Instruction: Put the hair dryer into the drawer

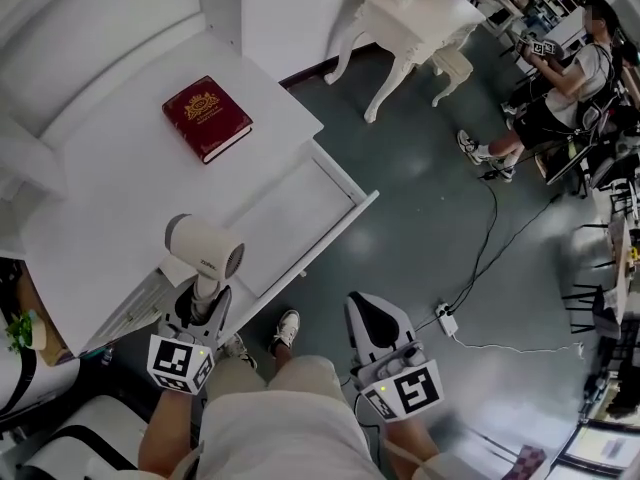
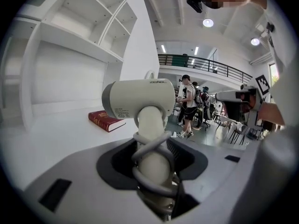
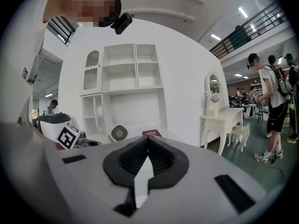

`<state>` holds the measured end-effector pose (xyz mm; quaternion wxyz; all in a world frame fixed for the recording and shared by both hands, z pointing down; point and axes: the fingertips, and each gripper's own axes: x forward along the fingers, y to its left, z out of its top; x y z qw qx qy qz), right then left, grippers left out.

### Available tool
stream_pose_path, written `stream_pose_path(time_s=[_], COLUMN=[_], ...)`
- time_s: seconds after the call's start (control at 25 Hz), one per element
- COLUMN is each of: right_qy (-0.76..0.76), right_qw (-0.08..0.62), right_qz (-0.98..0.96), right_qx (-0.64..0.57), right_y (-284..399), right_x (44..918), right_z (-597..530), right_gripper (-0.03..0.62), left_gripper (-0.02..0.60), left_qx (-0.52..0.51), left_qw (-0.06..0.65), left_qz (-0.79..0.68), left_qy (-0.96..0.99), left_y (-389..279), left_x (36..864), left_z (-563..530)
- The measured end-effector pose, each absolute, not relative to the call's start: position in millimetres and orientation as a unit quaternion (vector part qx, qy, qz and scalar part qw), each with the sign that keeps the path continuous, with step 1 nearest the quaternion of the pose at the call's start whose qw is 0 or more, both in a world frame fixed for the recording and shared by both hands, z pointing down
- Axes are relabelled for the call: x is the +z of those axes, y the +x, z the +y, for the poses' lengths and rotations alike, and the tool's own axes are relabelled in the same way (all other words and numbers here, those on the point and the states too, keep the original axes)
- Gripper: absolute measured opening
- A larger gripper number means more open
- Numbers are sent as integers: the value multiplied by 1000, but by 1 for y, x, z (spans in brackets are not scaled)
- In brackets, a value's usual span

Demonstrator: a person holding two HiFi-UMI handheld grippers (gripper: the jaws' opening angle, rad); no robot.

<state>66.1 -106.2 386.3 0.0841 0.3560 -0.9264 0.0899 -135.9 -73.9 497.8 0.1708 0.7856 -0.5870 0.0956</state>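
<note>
A cream-white hair dryer stands upright in my left gripper, which is shut on its handle. In the left gripper view the grey cord is wound round the handle between the jaws, and the hair dryer fills the middle above my left gripper. It hangs over the front edge of the white desk, just left of the open drawer. My right gripper is lower right over the floor, shut and holding nothing. In its own view my right gripper has its tips together, and the hair dryer's round grille shows at the left.
A red book lies on the desk behind the drawer. A white dressing table and stool stand at the back. A person sits at the right. A power strip with cable lies on the floor.
</note>
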Motion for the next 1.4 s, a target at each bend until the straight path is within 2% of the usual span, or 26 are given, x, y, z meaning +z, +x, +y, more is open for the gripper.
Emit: stream_pose_path(time_s=[1.4], right_qy=[410], right_qw=[131], right_qz=[-893], right_qx=[135], right_y=[110], right_x=[447], right_z=[-122], right_gripper=[11], left_gripper=[196], left_qx=[284], left_qw=[216], left_qz=[-475], left_qy=[804], left_y=[-91], left_x=[685], left_z=[-154])
